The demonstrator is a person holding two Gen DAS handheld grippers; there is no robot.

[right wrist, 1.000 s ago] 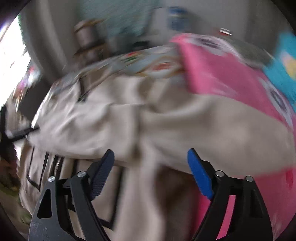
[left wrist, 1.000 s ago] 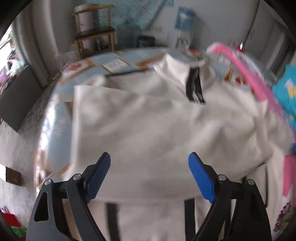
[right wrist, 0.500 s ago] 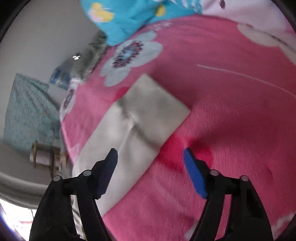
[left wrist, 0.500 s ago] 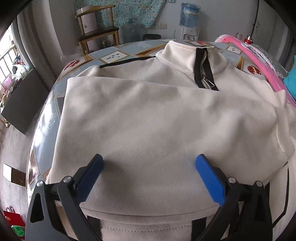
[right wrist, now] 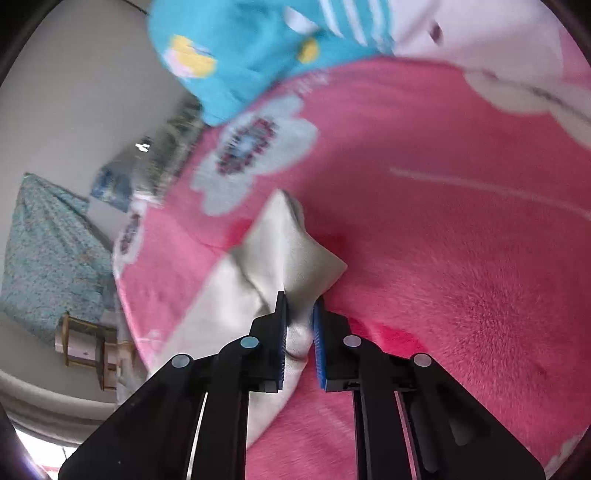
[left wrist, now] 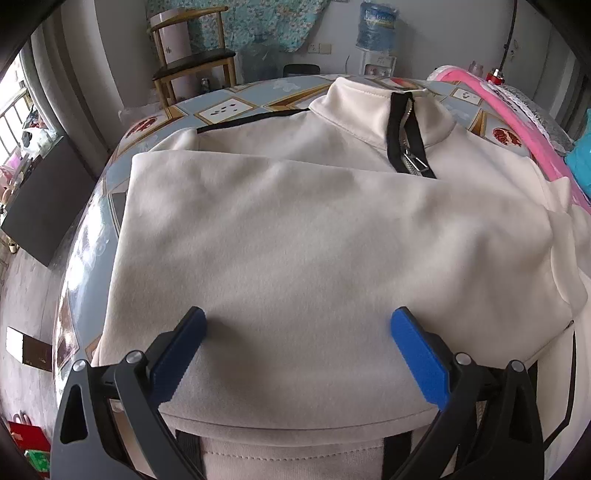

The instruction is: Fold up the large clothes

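The cream jacket (left wrist: 314, 240) fills the centre of the left wrist view, spread on a patterned table (left wrist: 229, 107) with its collar and black zipper (left wrist: 408, 136) at the upper right. A wooden chair (left wrist: 192, 62) and a water bottle (left wrist: 376, 26) stand behind. The left gripper (left wrist: 299, 354) hovers over the folded cloth, blue pads spread wide. Only the right wrist view shows the sleeve end (right wrist: 291, 251) lying on a pink blanket (right wrist: 461, 258), a blue cloth (right wrist: 236, 48) at the top. The right gripper (right wrist: 300, 317) has just been closing and pinches the sleeve.

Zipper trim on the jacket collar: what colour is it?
Black, against the cream jacket; the zipper trim shows best in the left wrist view.
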